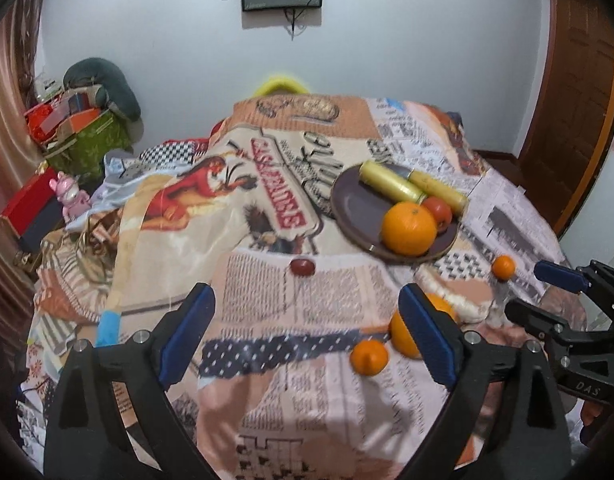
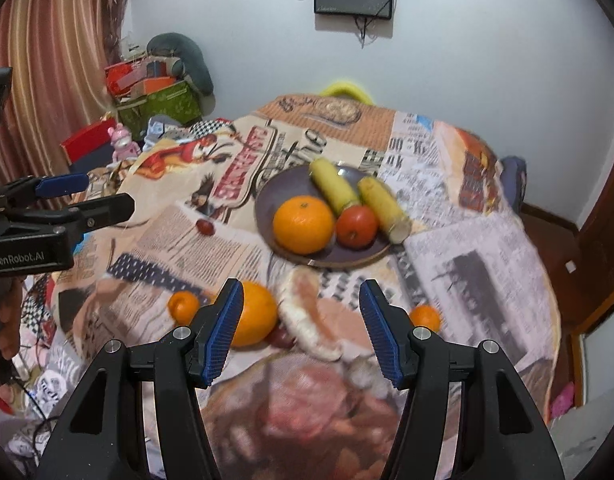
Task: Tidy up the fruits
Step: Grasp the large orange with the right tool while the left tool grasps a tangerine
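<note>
A dark plate (image 1: pixel 349 204) (image 2: pixel 267 200) on the printed cloth holds a large orange (image 1: pixel 409 227) (image 2: pixel 303 224), a tomato (image 1: pixel 438 210) (image 2: pixel 357 226) and two corn cobs (image 1: pixel 389 182) (image 2: pixel 333 184). Loose on the cloth lie a large orange (image 1: pixel 401 332) (image 2: pixel 255 314), a small mandarin (image 1: pixel 369 357) (image 2: pixel 183 306), another mandarin (image 1: pixel 503 267) (image 2: pixel 426 317), a pomelo wedge (image 2: pixel 307 320) (image 1: pixel 467 300) and a dark red fruit (image 1: pixel 302 267) (image 2: pixel 205 227). My left gripper (image 1: pixel 307 332) is open and empty. My right gripper (image 2: pixel 303 332) is open and empty, above the pomelo wedge.
The cloth-covered table (image 1: pixel 267 380) drops off at the left and right. Boxes and a pink toy (image 1: pixel 71 198) clutter the floor at the left. A wooden door (image 1: pixel 579 100) stands at the right. A yellow chair back (image 1: pixel 283 84) shows behind the table.
</note>
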Available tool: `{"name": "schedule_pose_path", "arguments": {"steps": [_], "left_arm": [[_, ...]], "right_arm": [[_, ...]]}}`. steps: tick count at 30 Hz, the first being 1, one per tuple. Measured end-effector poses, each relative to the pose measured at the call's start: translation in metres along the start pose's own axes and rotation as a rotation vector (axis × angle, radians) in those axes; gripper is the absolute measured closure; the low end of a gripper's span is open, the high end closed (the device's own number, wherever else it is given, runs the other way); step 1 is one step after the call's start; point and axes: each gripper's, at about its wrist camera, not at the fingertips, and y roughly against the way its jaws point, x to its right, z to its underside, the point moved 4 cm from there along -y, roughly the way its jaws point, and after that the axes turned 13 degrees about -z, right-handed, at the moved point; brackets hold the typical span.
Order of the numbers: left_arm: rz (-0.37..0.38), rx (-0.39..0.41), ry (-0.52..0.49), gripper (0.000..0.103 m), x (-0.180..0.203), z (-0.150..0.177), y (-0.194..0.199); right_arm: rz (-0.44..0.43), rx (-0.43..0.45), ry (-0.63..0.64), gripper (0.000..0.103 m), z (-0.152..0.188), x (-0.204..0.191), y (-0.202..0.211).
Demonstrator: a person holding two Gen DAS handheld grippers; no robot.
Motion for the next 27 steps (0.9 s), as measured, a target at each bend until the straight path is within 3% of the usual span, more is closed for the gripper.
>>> {"name": "schedule_pose_path", "arguments": {"steps": [5, 10, 15, 19, 27], "left_arm": [[0.007, -0.059, -0.005, 0.009, -0.004, 0.022, -0.021], [0.018, -0.07, -0.027, 0.009, -0.001, 0.038, -0.031], [0.05, -0.097, -0.033, 0.026, 0.0, 0.047, -0.041], [0.072, -0.115, -0.026, 0.032, 0.0, 0.05, -0.047], [0.106, -0.131, -0.03, 0.033, 0.007, 0.052, -0.054]], "right_arm": [[-0.011, -0.062, -0.006, 0.044, 0.017, -0.011, -0.02], [-0.032, -0.112, -0.017, 0.044, 0.025, -0.016, -0.04], [-0.072, -0.152, -0.018, 0.044, 0.025, -0.025, -0.06], [-0.077, -0.173, -0.013, 0.044, 0.024, -0.029, -0.073], [-0.036, -0.204, 0.006, 0.043, 0.023, -0.024, -0.089]]}}
